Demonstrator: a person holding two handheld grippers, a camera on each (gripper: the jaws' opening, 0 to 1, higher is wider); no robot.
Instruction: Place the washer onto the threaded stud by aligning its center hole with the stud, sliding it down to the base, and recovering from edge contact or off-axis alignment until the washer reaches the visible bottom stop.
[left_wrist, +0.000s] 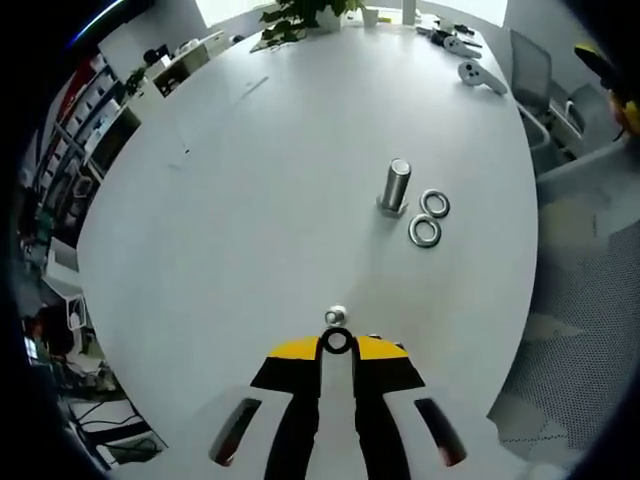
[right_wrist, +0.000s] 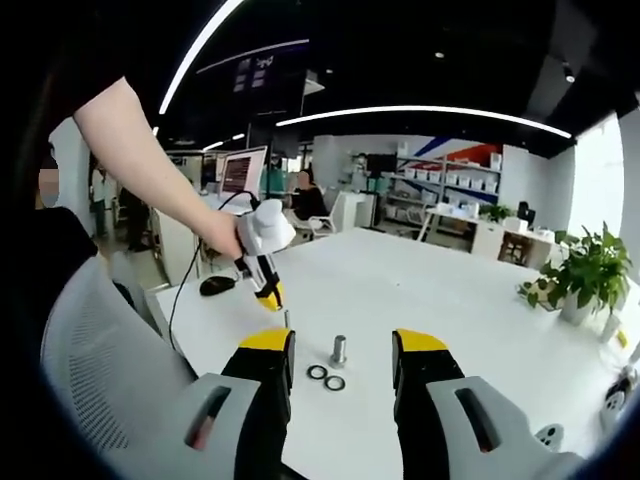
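The threaded stud (left_wrist: 396, 186) stands upright on its hex base on the white table (left_wrist: 250, 200). Two loose washers (left_wrist: 434, 203) (left_wrist: 425, 232) lie just to its right. My left gripper (left_wrist: 337, 345) is shut on a washer (left_wrist: 336, 338) at its yellow tips, hovering well short of the stud. In the right gripper view a person's hand holds the left gripper (right_wrist: 264, 275) above the table, left of the stud (right_wrist: 339, 350), with a washer (right_wrist: 286, 318) edge-on at its tip. My right gripper (right_wrist: 344, 342) is open and holds nothing; the stud and two washers (right_wrist: 326, 377) show between its jaws, farther off.
A potted plant (left_wrist: 300, 18) and white controllers (left_wrist: 480, 75) sit at the table's far end. Office chairs (left_wrist: 545, 90) stand along the right edge. A black mouse (right_wrist: 215, 285), a second plant (right_wrist: 585, 275) and a mesh chair back (right_wrist: 100, 350) are nearby.
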